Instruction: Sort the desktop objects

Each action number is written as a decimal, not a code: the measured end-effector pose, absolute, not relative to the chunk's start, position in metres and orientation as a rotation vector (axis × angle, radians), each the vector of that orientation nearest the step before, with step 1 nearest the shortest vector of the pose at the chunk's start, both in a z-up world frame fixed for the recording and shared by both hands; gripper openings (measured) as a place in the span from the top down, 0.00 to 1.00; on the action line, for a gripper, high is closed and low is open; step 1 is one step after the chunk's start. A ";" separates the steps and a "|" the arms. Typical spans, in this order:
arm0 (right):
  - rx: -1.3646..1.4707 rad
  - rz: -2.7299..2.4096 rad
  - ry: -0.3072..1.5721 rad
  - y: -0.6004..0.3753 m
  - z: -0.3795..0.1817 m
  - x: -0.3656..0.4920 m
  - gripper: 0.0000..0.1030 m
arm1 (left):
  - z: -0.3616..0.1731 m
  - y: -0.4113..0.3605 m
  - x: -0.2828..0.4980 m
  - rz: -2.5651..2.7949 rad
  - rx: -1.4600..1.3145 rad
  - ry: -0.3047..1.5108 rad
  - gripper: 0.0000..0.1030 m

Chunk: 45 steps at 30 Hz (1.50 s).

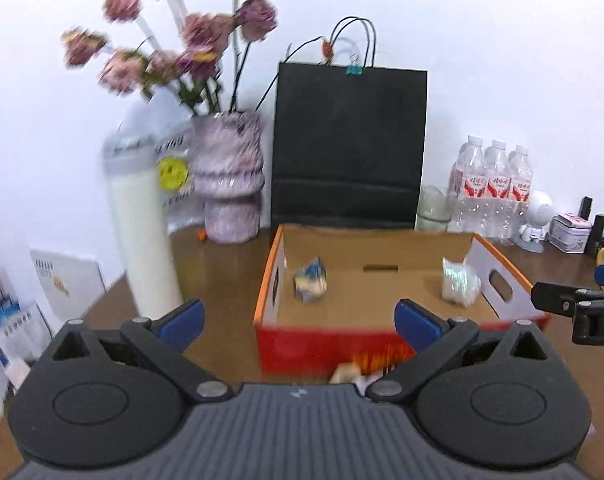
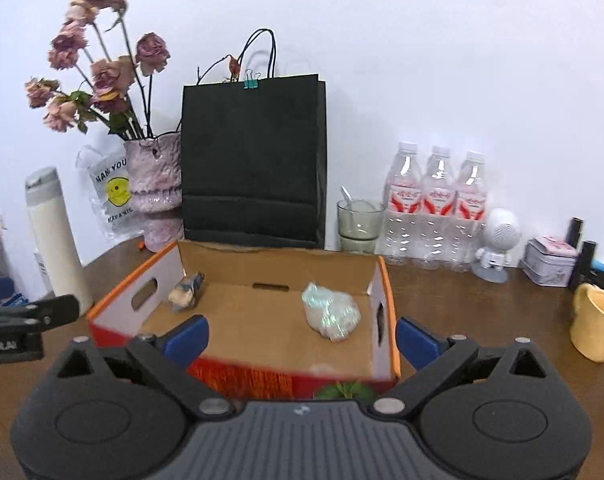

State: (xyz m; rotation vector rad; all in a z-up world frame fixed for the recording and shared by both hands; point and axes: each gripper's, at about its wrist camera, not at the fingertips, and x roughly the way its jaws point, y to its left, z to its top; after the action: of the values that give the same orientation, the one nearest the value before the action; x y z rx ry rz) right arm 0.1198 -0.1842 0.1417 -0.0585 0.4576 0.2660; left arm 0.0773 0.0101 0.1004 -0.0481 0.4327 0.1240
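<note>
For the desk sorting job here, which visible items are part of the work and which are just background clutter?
Part of the job:
- cardboard box
- crumpled blue-and-tan item in the box
- clear wrapped bundle in the box
- left tongs and right tongs, both open and empty

Just lying about:
- black paper bag
- vase of flowers
- water bottles
- yellow mug
- white flask
</note>
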 end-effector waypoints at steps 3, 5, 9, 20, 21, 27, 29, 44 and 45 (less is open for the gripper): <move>-0.059 0.268 0.450 -0.185 0.129 0.098 0.03 | 0.088 0.010 0.050 0.115 -0.053 0.434 0.00; -0.043 0.267 0.449 -0.187 0.121 0.080 0.02 | 0.080 0.011 0.031 0.078 -0.057 0.458 0.00; -0.003 0.277 0.516 -0.196 0.096 0.031 0.01 | 0.057 0.013 -0.014 0.048 -0.122 0.514 0.00; 0.104 0.385 0.487 -0.233 0.057 -0.067 0.01 | 0.022 0.002 -0.079 0.005 -0.089 0.558 0.00; 0.106 0.408 0.485 -0.233 0.057 -0.067 0.03 | 0.020 0.004 -0.079 0.010 -0.109 0.563 0.00; 0.087 0.474 0.480 -0.223 0.059 -0.058 0.11 | 0.027 0.009 -0.068 -0.032 -0.113 0.530 0.02; 0.106 0.487 0.489 -0.220 0.057 -0.053 0.11 | 0.033 0.012 -0.055 -0.061 -0.117 0.519 0.15; 0.194 0.354 0.549 -0.248 0.047 0.003 0.11 | 0.029 -0.023 0.147 -0.164 -0.011 0.635 0.69; 0.205 0.354 0.544 -0.253 0.049 0.011 0.11 | 0.028 -0.022 0.148 -0.160 -0.018 0.634 0.74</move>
State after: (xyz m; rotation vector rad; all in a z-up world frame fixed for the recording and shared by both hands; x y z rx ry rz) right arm 0.0108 -0.2525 0.0491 0.2055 0.5437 0.3539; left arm 0.1483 -0.0223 0.0284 -0.0182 0.6342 -0.1597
